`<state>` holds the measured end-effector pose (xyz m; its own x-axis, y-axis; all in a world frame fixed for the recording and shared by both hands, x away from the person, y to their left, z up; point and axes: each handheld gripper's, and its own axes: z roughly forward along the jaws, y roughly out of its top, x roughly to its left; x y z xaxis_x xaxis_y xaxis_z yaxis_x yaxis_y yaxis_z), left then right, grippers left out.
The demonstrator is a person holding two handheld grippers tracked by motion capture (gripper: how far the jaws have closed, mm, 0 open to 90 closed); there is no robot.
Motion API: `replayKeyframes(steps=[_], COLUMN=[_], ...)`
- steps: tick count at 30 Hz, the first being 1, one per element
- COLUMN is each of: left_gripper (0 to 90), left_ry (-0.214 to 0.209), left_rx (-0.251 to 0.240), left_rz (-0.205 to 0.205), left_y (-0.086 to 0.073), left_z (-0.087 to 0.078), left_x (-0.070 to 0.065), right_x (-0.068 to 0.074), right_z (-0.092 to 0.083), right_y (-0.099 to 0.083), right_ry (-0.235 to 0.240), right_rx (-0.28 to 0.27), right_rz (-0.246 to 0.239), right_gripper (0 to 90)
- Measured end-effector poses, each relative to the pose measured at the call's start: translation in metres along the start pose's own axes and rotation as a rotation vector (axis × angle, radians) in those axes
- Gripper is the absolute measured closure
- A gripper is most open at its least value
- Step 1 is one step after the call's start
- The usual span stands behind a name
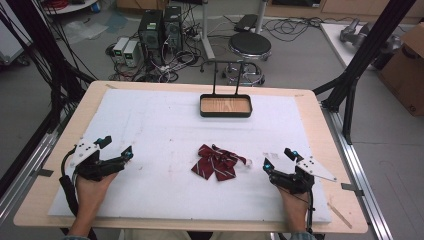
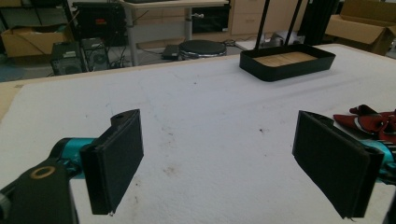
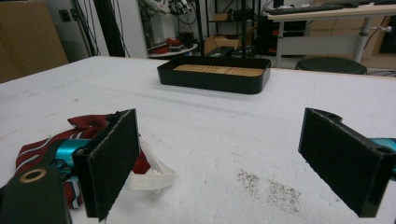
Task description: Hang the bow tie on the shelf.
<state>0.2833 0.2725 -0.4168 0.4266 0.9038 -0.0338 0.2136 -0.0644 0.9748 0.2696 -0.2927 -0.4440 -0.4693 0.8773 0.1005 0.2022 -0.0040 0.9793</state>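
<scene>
Red striped bow tie lies at 9 o'clock of nearer right tool, long axis left-right; both tools released, incl. left tool.

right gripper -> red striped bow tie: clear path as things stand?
Probably yes. The right gripper rests open on the white mat, with the bow tie lying flat just to its left. Nothing stands between them; its white strap already lies beside the near jaw.

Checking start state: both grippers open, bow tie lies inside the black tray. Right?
Not quite. The bow tie lies on the white mat, well short of the black tray, per the high view. Left gripper and right gripper are open.
</scene>
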Motion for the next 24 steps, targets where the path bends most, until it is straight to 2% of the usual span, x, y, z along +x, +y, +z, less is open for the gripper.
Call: replayKeyframes(steps=[11, 24], left_gripper=[14.6, 14.7], left_ry=[-0.004, -0.008], left_rx=[0.014, 0.007], left_rz=[-0.011, -0.012], left_y=[-0.0017, -0.0015], left_z=[0.0009, 0.0006], left_x=[0.0002, 0.0003], right_x=[0.0004, 0.0008], right_z=[-0.0003, -0.0002], right_y=[-0.0002, -0.0003], right_ry=[0.003, 0.004], right_rx=[0.002, 0.007], right_rz=[0.000, -0.002], right_gripper=[11.6, 11.6])
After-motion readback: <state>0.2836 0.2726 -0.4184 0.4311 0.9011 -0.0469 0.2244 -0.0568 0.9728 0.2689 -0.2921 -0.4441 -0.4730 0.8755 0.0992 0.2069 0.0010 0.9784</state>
